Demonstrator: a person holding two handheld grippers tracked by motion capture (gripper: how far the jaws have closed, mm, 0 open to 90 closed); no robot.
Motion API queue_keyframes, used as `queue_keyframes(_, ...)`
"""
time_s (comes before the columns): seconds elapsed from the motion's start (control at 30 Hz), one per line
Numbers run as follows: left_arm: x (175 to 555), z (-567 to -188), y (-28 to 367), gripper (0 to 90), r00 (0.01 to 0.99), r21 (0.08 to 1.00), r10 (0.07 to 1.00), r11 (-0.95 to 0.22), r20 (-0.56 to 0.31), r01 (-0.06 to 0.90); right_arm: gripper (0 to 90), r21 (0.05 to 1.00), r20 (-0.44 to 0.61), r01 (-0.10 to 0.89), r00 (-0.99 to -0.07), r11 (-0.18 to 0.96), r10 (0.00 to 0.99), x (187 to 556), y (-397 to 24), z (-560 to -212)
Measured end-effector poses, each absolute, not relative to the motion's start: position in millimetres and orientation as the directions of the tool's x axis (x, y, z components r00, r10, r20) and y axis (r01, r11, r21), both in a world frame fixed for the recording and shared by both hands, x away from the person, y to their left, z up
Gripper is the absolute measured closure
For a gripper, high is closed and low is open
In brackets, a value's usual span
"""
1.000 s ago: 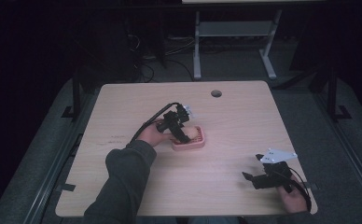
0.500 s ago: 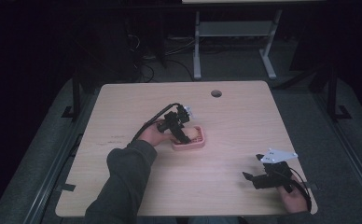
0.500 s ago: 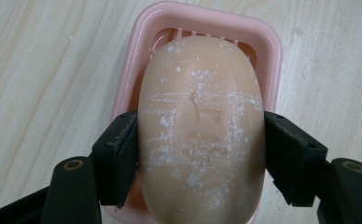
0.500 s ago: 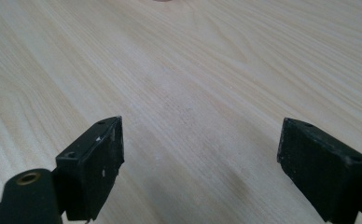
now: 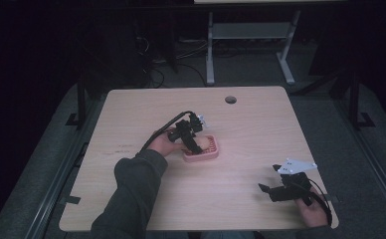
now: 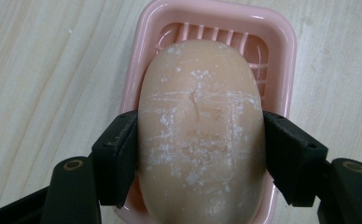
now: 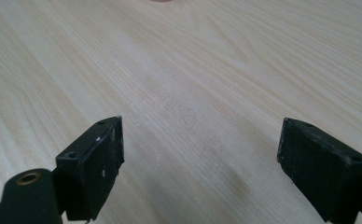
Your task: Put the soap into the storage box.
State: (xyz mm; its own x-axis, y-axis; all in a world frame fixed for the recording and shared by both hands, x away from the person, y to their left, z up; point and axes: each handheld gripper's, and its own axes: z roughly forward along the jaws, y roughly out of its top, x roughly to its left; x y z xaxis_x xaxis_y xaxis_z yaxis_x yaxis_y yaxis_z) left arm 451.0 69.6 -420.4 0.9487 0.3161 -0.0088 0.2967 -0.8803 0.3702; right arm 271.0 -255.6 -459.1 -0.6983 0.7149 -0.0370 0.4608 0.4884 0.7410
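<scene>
A light wooden table (image 5: 260, 129) stands on grey carpet (image 5: 56, 149) in a dim room.

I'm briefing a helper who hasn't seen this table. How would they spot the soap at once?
On the wooden table, look near the middle for the pink ribbed soap dish. Over it, clamped between the left gripper's black jaws, is the soap: a peach oval bar with white scuffs, the only rounded thing there.
</scene>
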Motion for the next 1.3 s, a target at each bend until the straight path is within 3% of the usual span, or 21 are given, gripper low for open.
queue_keyframes(0.47,449.3,-419.9,68.8,31.5,0.952,0.362,0.307,-0.886,-0.007,0.288,14.1,0.739,-0.040,0.459,-0.701,0.493,0.712,271.1,-255.0,-459.2)
queue_keyframes(0.57,448.3,-417.0,68.8,26.3,0.951,0.377,0.308,-0.880,-0.010,0.289,14.1,0.739,-0.040,0.459,-0.701,0.493,0.712,271.1,-254.7,-459.0)
queue_keyframes(1.3,425.5,-402.8,86.6,26.3,0.952,0.423,0.306,-0.863,0.005,0.276,14.1,0.740,-0.040,0.462,-0.696,0.489,0.717,272.3,-251.7,-459.3)
